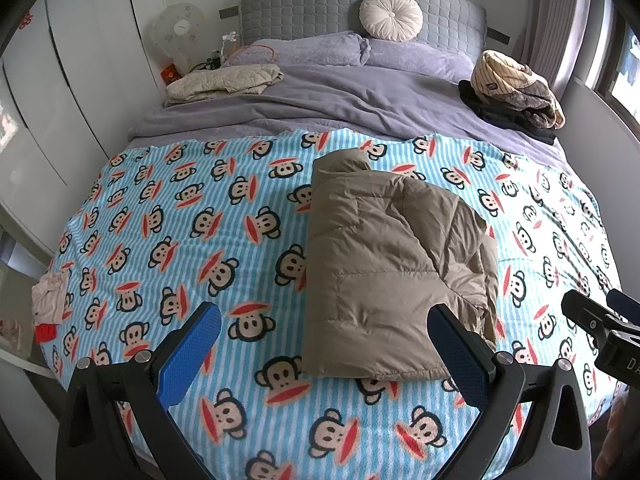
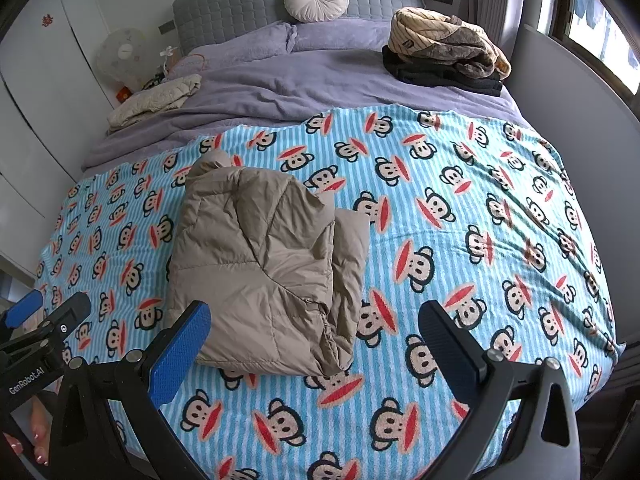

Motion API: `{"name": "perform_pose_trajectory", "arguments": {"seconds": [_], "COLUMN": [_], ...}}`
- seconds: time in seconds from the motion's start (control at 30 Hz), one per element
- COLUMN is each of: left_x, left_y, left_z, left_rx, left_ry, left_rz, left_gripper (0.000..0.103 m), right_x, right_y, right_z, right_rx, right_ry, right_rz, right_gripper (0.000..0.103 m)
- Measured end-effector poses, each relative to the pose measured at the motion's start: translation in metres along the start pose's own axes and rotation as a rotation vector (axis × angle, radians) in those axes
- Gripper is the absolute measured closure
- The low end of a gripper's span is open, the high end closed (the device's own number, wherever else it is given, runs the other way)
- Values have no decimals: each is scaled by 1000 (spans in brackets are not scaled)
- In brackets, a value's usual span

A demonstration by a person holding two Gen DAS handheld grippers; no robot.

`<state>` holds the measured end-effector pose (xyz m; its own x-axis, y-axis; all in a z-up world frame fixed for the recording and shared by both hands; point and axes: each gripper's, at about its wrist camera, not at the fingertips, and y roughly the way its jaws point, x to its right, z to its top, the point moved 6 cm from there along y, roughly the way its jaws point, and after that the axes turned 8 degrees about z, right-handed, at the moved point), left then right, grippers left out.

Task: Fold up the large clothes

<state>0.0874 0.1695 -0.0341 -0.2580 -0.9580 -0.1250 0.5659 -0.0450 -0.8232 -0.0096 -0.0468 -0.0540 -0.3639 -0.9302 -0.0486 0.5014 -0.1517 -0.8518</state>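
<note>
Left wrist view shows a bed (image 1: 540,148) covered near its foot by a blue striped blanket (image 1: 192,216) printed with monkey faces, and above it by a purple duvet (image 1: 320,100). A grey headboard (image 1: 312,4) carries a round cream cushion (image 1: 391,15). No containers show in either view.

The folded tan jacket (image 1: 384,264) lies on the blanket, near the middle of the bed, its open edges turned to the right. A pile of clothes (image 1: 516,88) sits on the duvet at the far right; a folded cream quilt (image 1: 224,82) lies at the far left, with a fan (image 1: 180,32) behind it. A small pink and red cloth (image 1: 50,304) hangs at the blanket's left edge.

The left gripper (image 1: 324,340) hovers over the jacket's near end, fingers wide apart, holding nothing. The right gripper (image 2: 314,336) hovers just right of the jacket's near corner, fingers likewise spread and empty. Nothing lies between either gripper and the jacket.
</note>
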Motion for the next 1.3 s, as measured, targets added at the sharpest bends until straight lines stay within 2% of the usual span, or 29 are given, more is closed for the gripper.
{"name": "perform_pose_trajectory", "arguments": {"seconds": [0.83,1.3], "left_x": [-1,0], "left_y": [4,8], "left_z": [0,4], "left_rx": [-2,-1], "left_ry": [8,6], "left_rz": [4,-19], "left_gripper": [0,0], "right_x": [0,-1], "right_y": [1,3], "right_z": [1,-1], "right_rx": [-1,-9], "right_ry": [3,3], "right_rz": [-1,1], "right_gripper": [0,0]}}
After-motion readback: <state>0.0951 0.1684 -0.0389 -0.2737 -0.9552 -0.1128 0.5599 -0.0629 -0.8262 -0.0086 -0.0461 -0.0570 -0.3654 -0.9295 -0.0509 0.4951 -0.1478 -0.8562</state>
